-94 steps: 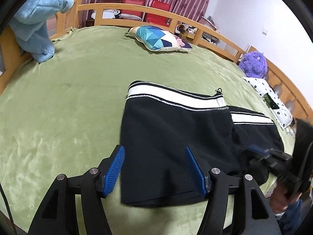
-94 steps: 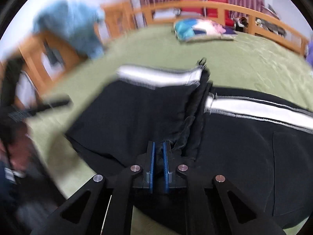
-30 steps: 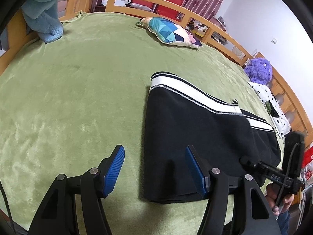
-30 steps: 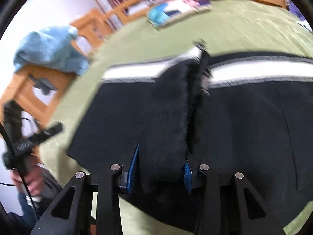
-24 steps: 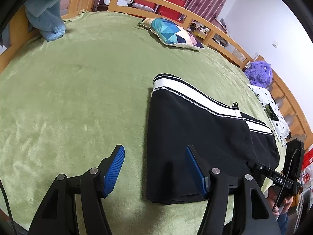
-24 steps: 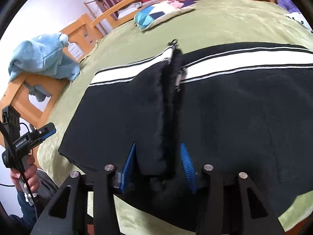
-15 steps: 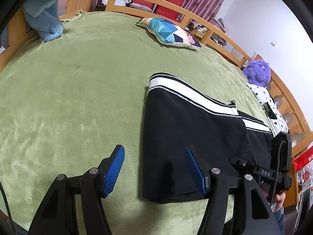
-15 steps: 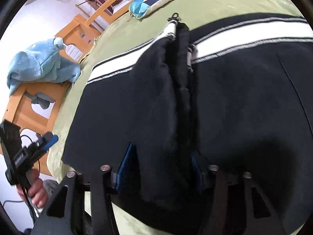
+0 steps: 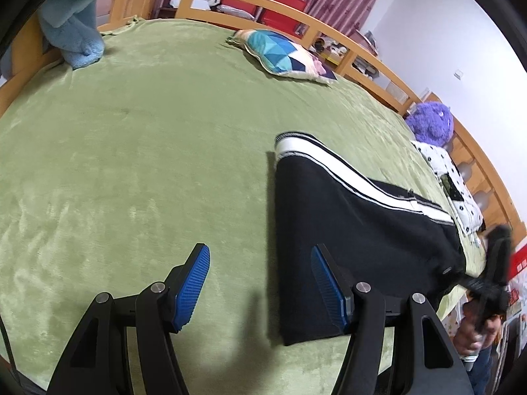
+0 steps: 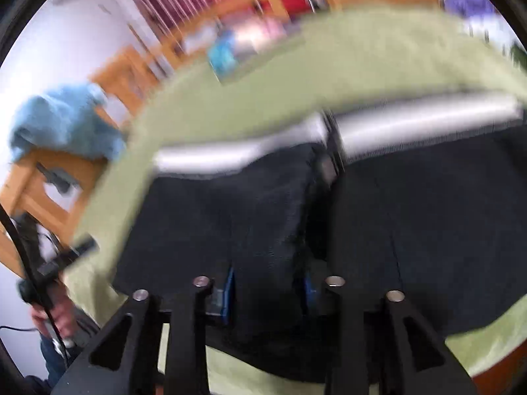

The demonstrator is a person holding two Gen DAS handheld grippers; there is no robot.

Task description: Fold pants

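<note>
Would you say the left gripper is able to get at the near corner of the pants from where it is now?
Probably yes: the left gripper is open, the pants corner lies just beside its fingers, and nothing sits between.

The black pants (image 9: pixel 346 230) lie flat on the green bed (image 9: pixel 148 148), near its front edge. A white waistband stripe (image 9: pixel 329 164) edged with thin black lines runs along their far side. In the blurred right wrist view a raised ridge of dark fabric (image 10: pixel 280 223) stands up the middle of the garment, dividing it into two flat halves.
</note>
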